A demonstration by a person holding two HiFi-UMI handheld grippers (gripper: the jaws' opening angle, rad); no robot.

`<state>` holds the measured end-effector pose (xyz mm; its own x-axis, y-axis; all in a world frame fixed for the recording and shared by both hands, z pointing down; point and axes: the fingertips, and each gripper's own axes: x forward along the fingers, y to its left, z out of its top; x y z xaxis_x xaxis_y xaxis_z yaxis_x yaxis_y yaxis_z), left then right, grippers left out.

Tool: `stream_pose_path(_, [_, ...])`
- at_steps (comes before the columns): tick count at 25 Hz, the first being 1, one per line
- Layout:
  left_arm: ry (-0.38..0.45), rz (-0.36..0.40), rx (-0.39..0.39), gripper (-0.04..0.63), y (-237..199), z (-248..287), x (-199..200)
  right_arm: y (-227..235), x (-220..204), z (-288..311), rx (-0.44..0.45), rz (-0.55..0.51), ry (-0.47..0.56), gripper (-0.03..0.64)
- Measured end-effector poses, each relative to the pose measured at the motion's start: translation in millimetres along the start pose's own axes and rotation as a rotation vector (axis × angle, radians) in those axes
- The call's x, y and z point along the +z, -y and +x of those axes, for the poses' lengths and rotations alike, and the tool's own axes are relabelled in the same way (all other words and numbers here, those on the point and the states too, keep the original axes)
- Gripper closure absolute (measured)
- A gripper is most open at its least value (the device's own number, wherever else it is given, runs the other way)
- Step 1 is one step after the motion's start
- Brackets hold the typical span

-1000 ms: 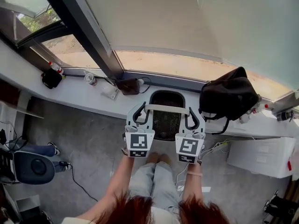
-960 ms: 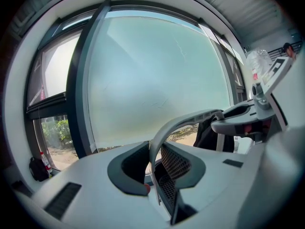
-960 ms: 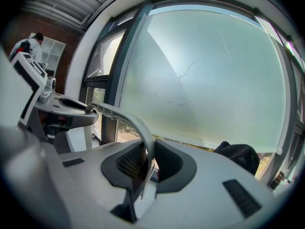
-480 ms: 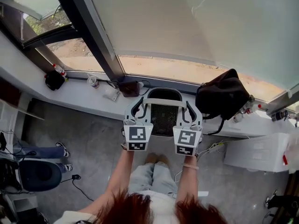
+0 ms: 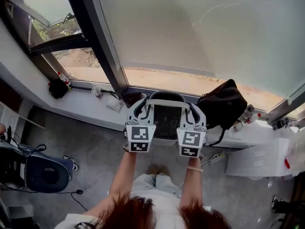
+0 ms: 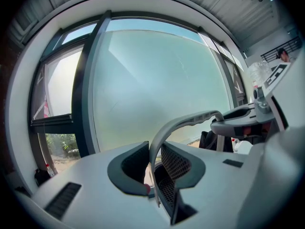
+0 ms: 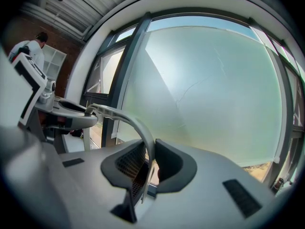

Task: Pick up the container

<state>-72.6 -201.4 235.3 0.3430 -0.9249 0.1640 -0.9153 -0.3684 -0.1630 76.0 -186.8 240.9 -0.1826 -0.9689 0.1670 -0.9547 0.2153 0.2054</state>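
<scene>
With left gripper point(image 5: 138, 111) and right gripper point(image 5: 195, 112) clenched on its handle point(image 5: 167, 103), the mesh container point(image 5: 167, 122) has lifted off the window sill point(image 5: 90, 105); pickup appears achieved.

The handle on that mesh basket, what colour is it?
The handle is pale grey, arching over the black mesh basket. The head view shows it best.

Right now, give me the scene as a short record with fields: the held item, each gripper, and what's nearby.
held item: black mesh container with a pale handle
left gripper: shut on the container at the handle's left end
right gripper: shut on the container at the handle's right end
position: in front of the windowsill
nearby: black bag on the sill, right of the container
</scene>
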Motion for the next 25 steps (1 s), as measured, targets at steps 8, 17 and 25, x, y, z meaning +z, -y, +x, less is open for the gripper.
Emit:
stream_pose_path(8, [0.032, -0.002, 0.002, 0.506, 1, -12, 35, 11, 36, -12, -0.002, -0.022, 0.058, 0.541])
stream_pose_path(17, [0.057, 0.005, 0.015, 0.506, 2, -24, 68, 20, 68, -27, 0.024, -0.036, 0.110, 0.541])
stream_pose_path(25, [0.079, 0.030, 0.034, 0.506, 8, -38, 92, 27, 86, -40, 0.065, -0.038, 0.165, 0.541])
